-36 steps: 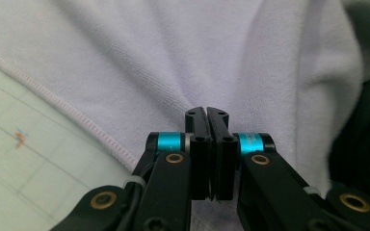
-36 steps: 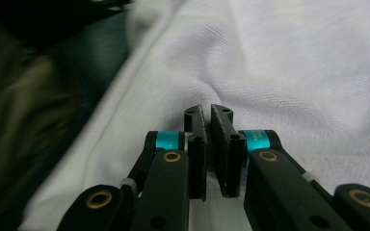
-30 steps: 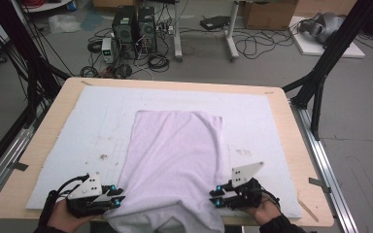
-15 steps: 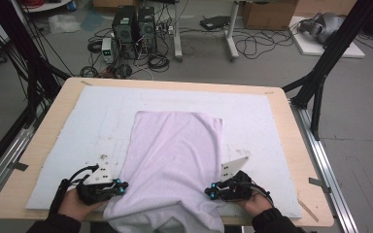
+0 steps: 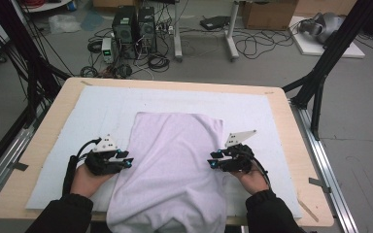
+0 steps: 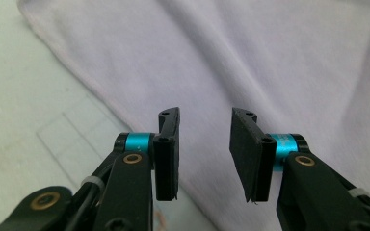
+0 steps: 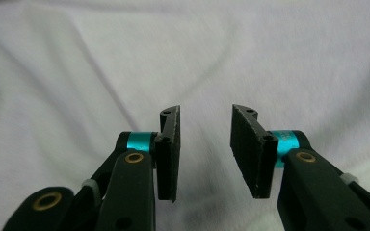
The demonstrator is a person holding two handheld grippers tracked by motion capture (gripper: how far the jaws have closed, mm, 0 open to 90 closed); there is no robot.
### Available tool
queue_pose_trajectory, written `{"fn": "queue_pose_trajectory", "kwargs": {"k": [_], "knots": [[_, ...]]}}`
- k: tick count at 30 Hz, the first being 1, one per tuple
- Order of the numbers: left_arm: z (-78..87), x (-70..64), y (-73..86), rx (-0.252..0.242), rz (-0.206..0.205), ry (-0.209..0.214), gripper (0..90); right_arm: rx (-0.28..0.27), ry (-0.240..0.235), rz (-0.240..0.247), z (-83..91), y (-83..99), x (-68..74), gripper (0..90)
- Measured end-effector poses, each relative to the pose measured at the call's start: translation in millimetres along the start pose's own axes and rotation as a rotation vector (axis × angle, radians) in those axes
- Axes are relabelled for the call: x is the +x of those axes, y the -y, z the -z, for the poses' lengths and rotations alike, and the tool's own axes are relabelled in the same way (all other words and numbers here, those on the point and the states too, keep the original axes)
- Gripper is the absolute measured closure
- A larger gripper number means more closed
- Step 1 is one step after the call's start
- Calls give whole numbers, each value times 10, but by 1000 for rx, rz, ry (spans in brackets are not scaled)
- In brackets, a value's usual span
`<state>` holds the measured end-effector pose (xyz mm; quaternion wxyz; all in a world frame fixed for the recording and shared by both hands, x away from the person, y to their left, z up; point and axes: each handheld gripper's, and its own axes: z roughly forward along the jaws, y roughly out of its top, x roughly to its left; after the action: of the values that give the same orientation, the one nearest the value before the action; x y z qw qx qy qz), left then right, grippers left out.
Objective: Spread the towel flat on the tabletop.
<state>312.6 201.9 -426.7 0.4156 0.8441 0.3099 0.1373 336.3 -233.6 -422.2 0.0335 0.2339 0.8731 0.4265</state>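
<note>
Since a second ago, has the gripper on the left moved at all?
Yes. In the high view the left gripper has moved away from the table's near edge, up along the left side of the pale cloth.

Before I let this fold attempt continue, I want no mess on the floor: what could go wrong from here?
The pale cloth already hangs over the table's near edge, so a careless tug might slide more of it off. Both the left gripper and the right gripper are open with nothing between their jaws; closing where they stand could pinch only the top layer or miss the hem. The left gripper sits right at the cloth's edge, so it might catch the white mat instead.
</note>
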Motion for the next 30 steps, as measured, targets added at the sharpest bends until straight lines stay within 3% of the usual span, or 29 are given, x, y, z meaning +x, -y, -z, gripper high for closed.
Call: {"fn": "queue_pose_trajectory", "kwargs": {"k": [2, 5, 7, 9, 10, 11, 13, 14, 16, 18, 20, 22, 23, 26, 27, 28, 30], "knots": [[-8, -21, 3, 8, -15, 29, 630, 4, -45, 31, 18, 6, 54, 599], [-25, -77, 54, 43, -29, 52, 604, 37, -62, 67, 28, 85, 192, 578], [-82, -110, 87, 94, -49, 30, 591, 60, -52, 85, 21, 159, 260, 588], [-87, -131, 107, 85, -68, 27, 705, 94, -44, 87, 6, 228, 306, 657], [-89, -142, 101, 91, -74, 8, 856, 98, -50, 82, 2, 260, 323, 731], [-95, -152, 89, 96, -75, 1, 870, 97, -61, 77, 5, 287, 337, 758], [-86, -162, 64, 105, -90, -73, 880, 93, -97, 76, 30, 314, 384, 830], [-61, -132, 58, 96, -77, -92, 881, 104, -127, 83, 46, 319, 420, 833], [16, -60, 58, 43, -29, -66, 875, 125, -154, 118, 80, 319, 498, 774], [65, -40, 57, -1, -10, -6, 789, 66, -112, 118, 178, 275, 487, 716], [75, -40, 51, 6, -21, 14, 707, 1, -44, 73, 266, 216, 365, 675], [28, -32, 55, 29, -17, 33, 611, -12, 7, 33, 257, 171, 206, 631], [3, -34, 63, 36, -19, 28, 608, -4, 23, 18, 223, 162, 137, 621], [-108, -41, 92, 91, -33, 18, 664, 23, 55, -16, 97, 171, 11, 598], [-114, -51, 96, 75, -37, 10, 697, 38, 71, -6, 54, 170, -2, 595], [-124, -47, 87, 75, -35, 9, 797, 55, 85, 5, 12, 168, -13, 602], [-145, -40, 60, 85, -39, 5, 854, 96, 107, 17, -66, 169, -37, 698]]}}
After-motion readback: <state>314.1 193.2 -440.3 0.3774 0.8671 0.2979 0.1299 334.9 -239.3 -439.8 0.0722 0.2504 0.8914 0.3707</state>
